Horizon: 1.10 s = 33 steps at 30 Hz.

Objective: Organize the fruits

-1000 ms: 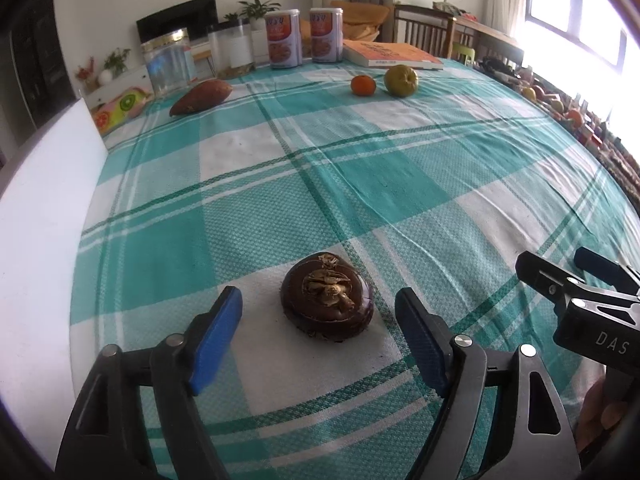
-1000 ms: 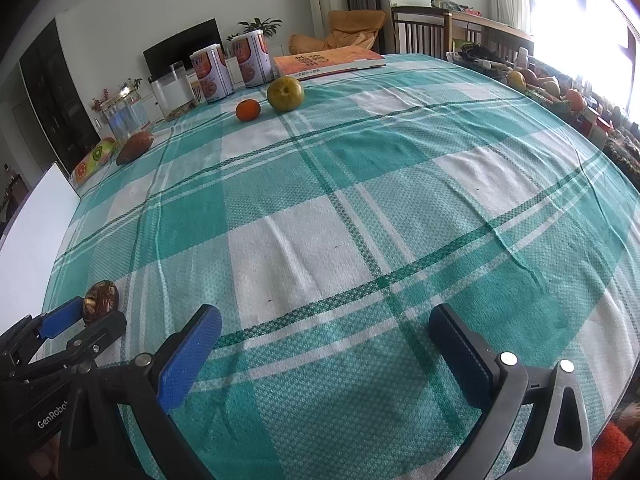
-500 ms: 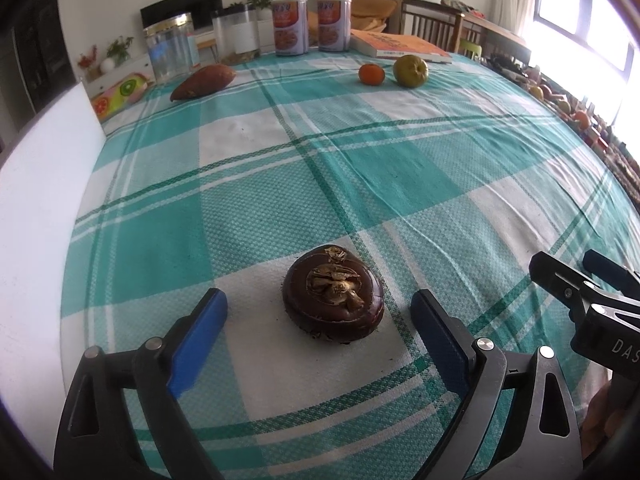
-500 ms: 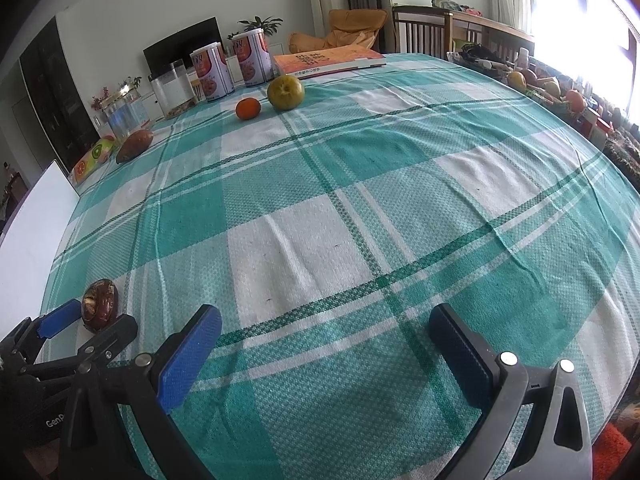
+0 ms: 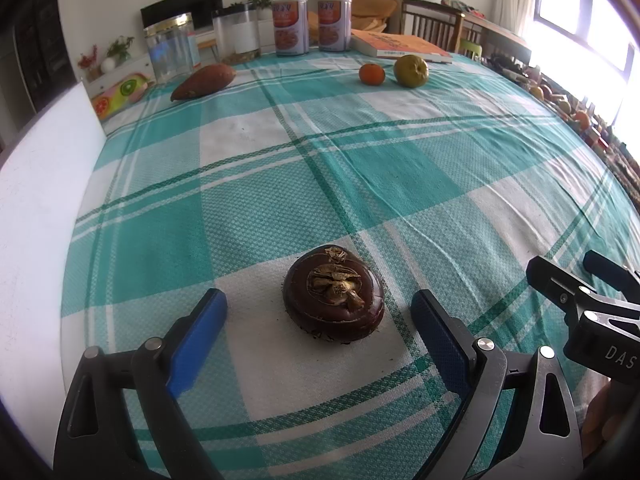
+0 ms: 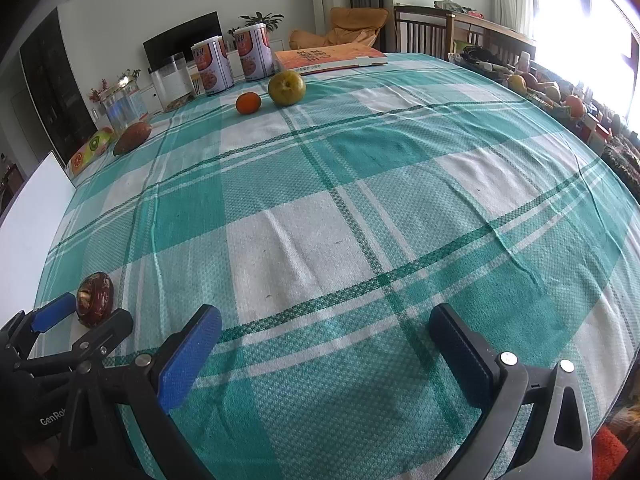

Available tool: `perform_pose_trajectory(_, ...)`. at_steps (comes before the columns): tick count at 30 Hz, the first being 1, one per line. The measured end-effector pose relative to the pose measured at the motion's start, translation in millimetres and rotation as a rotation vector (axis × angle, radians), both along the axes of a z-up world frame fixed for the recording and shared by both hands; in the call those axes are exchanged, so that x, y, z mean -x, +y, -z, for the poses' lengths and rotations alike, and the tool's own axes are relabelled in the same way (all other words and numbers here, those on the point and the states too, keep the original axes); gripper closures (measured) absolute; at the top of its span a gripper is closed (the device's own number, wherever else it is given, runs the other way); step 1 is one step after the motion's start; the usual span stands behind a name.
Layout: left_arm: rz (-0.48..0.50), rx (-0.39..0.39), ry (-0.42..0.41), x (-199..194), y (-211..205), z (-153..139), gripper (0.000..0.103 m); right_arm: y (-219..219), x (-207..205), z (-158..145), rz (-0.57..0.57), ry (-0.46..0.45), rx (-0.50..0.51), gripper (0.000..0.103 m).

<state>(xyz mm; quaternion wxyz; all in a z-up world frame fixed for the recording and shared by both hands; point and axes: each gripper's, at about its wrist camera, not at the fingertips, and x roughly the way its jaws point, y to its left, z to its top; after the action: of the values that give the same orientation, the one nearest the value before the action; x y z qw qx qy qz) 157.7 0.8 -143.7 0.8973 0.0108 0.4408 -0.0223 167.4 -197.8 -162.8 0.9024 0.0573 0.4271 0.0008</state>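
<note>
The left gripper [image 5: 318, 320] hangs low over the cloth [image 5: 380, 184] with its jaws spread wide and nothing held. The dark fruit [image 5: 334, 300], a flattened brown round with a dried tan calyx on top, sits on a white square of the cloth between the two blue pads [image 5: 198, 338], a little ahead of their tips. A clear gap shows on each side; neither pad touches it. It lies slightly nearer the right pad than the left.

The right gripper [image 6: 326, 346] is also wide open and empty, over a bare stretch of cloth, well to the right of the fruit. From its camera the fruit shows at the far left, between the left gripper's jaw tips.

At the far end of the table lie an orange [image 5: 371, 73] and a green fruit [image 5: 411, 71], just beside each other, and a sweet potato [image 5: 203, 81] well to their left. Behind them stand two cans [image 5: 290, 26], two jars [image 5: 172, 48] and a book [image 5: 400, 46].
</note>
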Motion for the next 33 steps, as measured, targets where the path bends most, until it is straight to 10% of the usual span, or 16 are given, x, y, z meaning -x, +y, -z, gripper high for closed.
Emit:
perform_pose_trajectory(7,0.0,0.0,0.001,0,0,0,0.008,-48,5,-19,0.078,-0.078,-0.342,0.0)
perform_pose_trajectory(12,0.0,0.0,0.002,0,0,0,0.008,-81,-82,-37,0.095,-0.028,-0.506,0.0)
perform_pose_trajectory(23,0.0,0.001,0.003,0,0,0,0.008,-28,-270,-31,-0.058,0.07,-0.546,0.024)
perform_pose_trajectory(28,0.0,0.002,0.003,-1,0,0,0.008,-21,-294,-11,-0.02,0.125,-0.549,0.058)
perform_pose_trajectory(33,0.01,0.065,-0.006,1,7,-1,0.008,-50,-257,-13,-0.002,0.071,-0.623,0.06)
